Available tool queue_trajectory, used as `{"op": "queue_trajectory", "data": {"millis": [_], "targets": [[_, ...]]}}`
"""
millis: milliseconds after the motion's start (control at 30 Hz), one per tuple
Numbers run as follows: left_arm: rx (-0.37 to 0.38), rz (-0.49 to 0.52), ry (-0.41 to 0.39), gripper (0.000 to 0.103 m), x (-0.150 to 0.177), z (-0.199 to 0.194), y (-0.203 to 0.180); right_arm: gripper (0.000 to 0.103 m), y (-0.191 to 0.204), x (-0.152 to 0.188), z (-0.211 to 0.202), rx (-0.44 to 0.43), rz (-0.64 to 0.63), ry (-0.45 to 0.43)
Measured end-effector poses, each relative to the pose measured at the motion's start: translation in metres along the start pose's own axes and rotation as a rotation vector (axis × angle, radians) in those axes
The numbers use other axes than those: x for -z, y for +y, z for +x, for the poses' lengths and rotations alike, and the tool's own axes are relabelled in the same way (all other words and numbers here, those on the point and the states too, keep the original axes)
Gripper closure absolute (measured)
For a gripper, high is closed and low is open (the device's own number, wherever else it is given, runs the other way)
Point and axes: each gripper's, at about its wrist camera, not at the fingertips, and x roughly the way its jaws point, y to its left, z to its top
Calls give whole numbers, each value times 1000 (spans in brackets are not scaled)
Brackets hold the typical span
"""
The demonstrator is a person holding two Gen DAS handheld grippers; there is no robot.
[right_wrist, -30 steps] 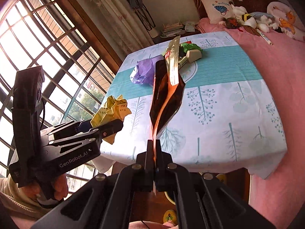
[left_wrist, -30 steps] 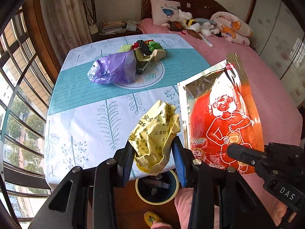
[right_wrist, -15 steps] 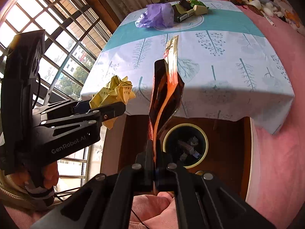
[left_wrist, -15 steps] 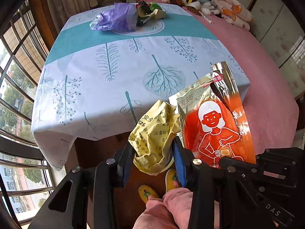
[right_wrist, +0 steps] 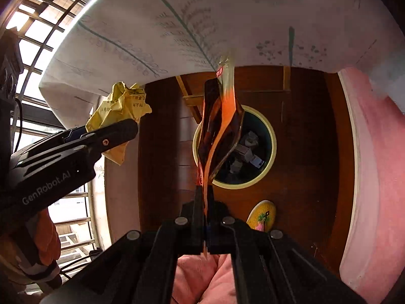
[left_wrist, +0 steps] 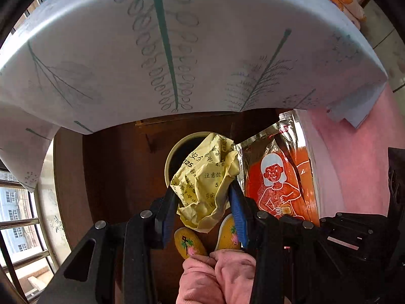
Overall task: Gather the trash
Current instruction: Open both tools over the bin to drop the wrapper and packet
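My left gripper (left_wrist: 203, 200) is shut on a crumpled yellow paper (left_wrist: 205, 177), held above the floor over the near rim of a round yellow-rimmed trash bin (left_wrist: 168, 162). The paper (right_wrist: 119, 111) and the left gripper (right_wrist: 126, 129) also show at the left in the right wrist view. My right gripper (right_wrist: 205, 192) is shut on the bottom edge of an orange and silver foil packet (right_wrist: 220, 129), which hangs in front of the trash bin (right_wrist: 270, 136). The bin holds several pieces of trash. The packet (left_wrist: 281, 174) also shows right of the paper in the left wrist view.
The table's hanging leaf-print tablecloth (left_wrist: 177, 50) fills the top of both views, just beyond the bin. A pink bedspread (right_wrist: 372, 152) is at the right. Yellow slippers (left_wrist: 189, 243) and pink-trousered knees (left_wrist: 217, 276) are below the grippers. A barred window (right_wrist: 38, 33) is at the left.
Both grippers have tilted and moved down from table height toward the floor, carrying the paper and the packet. The tabletop has dropped out of view and the bin has come beneath them.
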Motion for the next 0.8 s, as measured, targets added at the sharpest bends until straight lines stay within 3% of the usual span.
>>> {"op": "queue_trajectory", "data": {"millis": [200,300,367,433,500,800], "targets": [[-49,-15,-4,54,-7,71,1,101,-31,-20,79,36,-4,14],[-64,-20,11,34,-8,96,6,100,-43,-26,106,70,-3,1],[-85,-30,6,23,-8,106,9,90,-50,-26,121,79,17,8],[-105,-34,7,16,-6,112,11,70,-52,-29,131,93,34,6],[-120,-36,8,15,-2,114,12,62,-54,-28,135,85,42,5],[-149,-24,-16,15,-3,93,15,61,-52,-31,122,77,49,-19]]}}
